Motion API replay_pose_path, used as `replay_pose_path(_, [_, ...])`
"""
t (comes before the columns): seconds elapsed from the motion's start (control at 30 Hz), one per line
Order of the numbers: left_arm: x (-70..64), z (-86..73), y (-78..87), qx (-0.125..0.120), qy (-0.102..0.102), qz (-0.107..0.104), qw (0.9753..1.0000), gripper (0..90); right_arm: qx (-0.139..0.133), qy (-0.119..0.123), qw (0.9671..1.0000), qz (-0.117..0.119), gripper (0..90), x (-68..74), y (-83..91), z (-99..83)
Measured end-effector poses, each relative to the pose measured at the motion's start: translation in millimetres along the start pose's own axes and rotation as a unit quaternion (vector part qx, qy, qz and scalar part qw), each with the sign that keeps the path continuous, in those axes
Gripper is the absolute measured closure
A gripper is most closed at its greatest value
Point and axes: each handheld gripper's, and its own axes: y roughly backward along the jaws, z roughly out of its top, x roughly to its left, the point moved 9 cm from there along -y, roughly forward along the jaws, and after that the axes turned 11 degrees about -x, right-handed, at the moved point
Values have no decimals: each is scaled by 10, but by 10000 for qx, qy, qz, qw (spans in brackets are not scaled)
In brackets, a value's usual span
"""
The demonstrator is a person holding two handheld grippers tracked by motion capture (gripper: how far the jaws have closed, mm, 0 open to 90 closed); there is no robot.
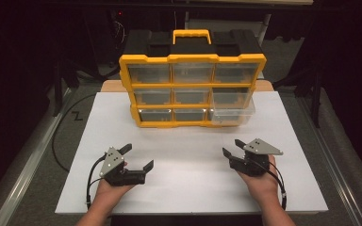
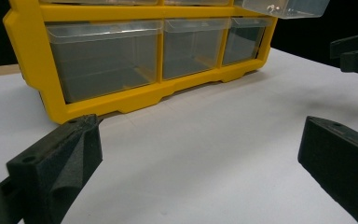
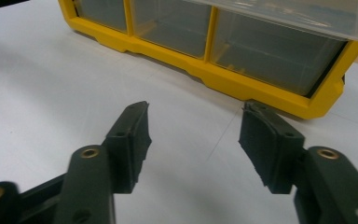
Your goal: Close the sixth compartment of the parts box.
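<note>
A yellow and black organiser (image 1: 192,59) with clear drawers stands upright at the back of the white board (image 1: 188,188). Its right drawer in the middle row (image 1: 235,113) is pulled partway out; it overhangs the bottom row in the left gripper view (image 2: 284,7) and the right gripper view (image 3: 307,16). My left gripper (image 1: 137,157) rests in a hand at the front left, open and empty (image 2: 200,154). My right gripper (image 1: 233,147) sits at the front right, open with nothing between its jaws (image 3: 198,123). Both point toward the organiser's bottom row (image 2: 168,51).
The board lies on a grey table with metal rails (image 1: 33,155) along the sides. A black cable (image 1: 59,141) loops off the left edge. The other gripper's jaws (image 2: 354,51) show at the right of the left gripper view. Dark space surrounds the table.
</note>
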Motion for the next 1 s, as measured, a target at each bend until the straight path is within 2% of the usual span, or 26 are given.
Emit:
replay_pose_path(0.07, [-10, 1, 2, -3, -8, -19, 10000, 5, -15, -67, 10000, -32, 558, -7, -5, 6])
replay_pose_path(0.13, [-12, 11, 7, -28, -32, -27, 10000, 5, -54, -123, 9999, -9, 601, -9, -7, 25])
replay_pose_path(0.33, [-5, 19, -6, -54, -21, -25, 10000, 5, -155, -226, 9995, -135, 743, -36, -14, 88])
replay_pose_path(0.5, [-4, 18, -10, -64, -13, -39, 10000, 5, -292, -105, 9989, -350, 899, -85, -8, 208])
replay_pose_path(0.67, [-21, 13, -10, -63, -15, -74, 10000, 5, -414, -9, 9982, -441, 900, -111, -20, 374])
replay_pose_path(1.0, [-19, 30, 3, -104, 2, -84, 9999, 5, -546, 7, 9959, -717, 900, -188, -145, 602])
